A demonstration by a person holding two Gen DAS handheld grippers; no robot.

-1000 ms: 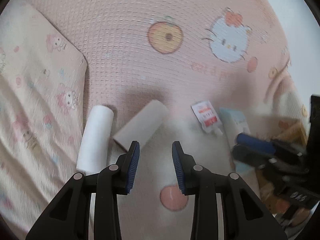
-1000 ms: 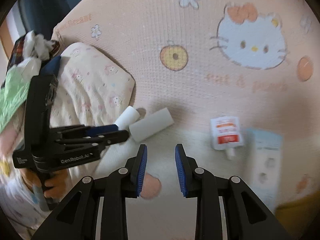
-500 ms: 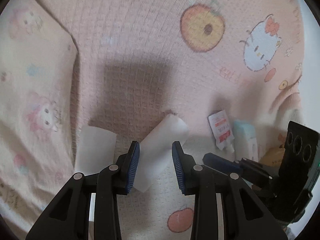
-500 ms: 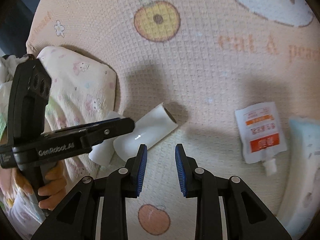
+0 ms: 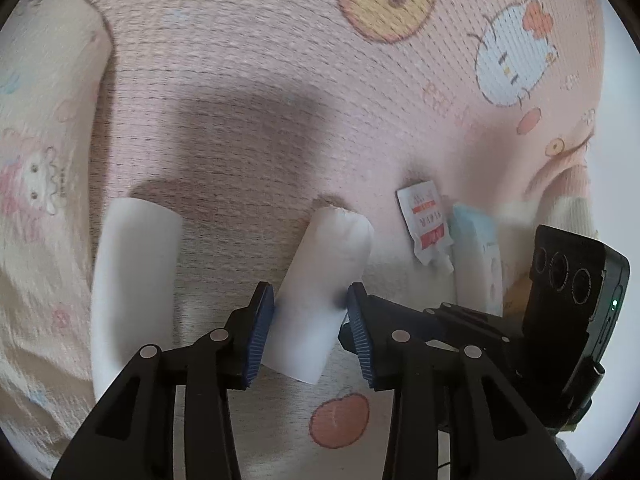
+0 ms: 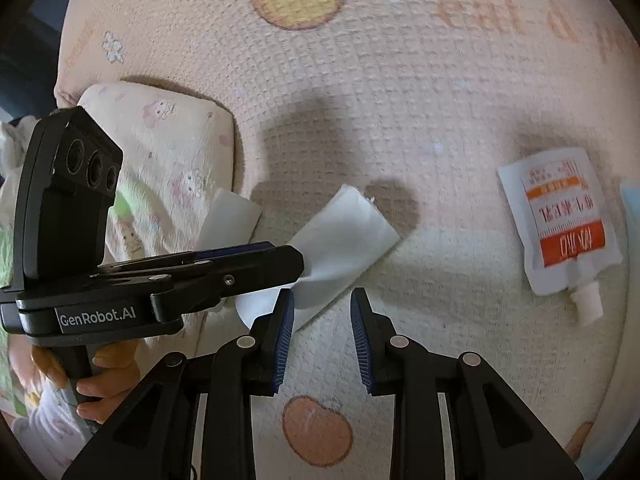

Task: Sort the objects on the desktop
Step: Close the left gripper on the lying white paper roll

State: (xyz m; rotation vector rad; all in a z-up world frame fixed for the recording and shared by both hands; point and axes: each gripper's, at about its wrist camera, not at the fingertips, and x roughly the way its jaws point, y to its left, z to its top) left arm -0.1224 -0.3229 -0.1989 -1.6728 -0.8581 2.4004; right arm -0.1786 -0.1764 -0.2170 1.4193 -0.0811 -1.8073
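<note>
A white paper roll (image 5: 324, 264) lies slanted on the pink cartoon blanket (image 5: 256, 80). My left gripper (image 5: 310, 320) straddles its near end. Its jaws are opening, and the roll sits between the blue pads with hardly any gap. The right wrist view shows the same roll (image 6: 344, 240) with the left gripper's finger lying across it. My right gripper (image 6: 322, 308) hovers just in front of that roll, its jaws a narrow gap apart with nothing between them. A second white roll (image 5: 136, 272) lies to the left, against a pillow.
A white and orange spouted sachet (image 6: 560, 220) lies flat to the right, with a pale blue box (image 5: 476, 248) beside it. A cream printed pillow (image 6: 168, 148) borders the left side. A hand (image 6: 104, 380) holds the left gripper's handle.
Both grippers came down and closer to the blanket. The left gripper's jaws now sit around the slanted roll and stand slightly wider. The right gripper has drawn up beside the roll.
</note>
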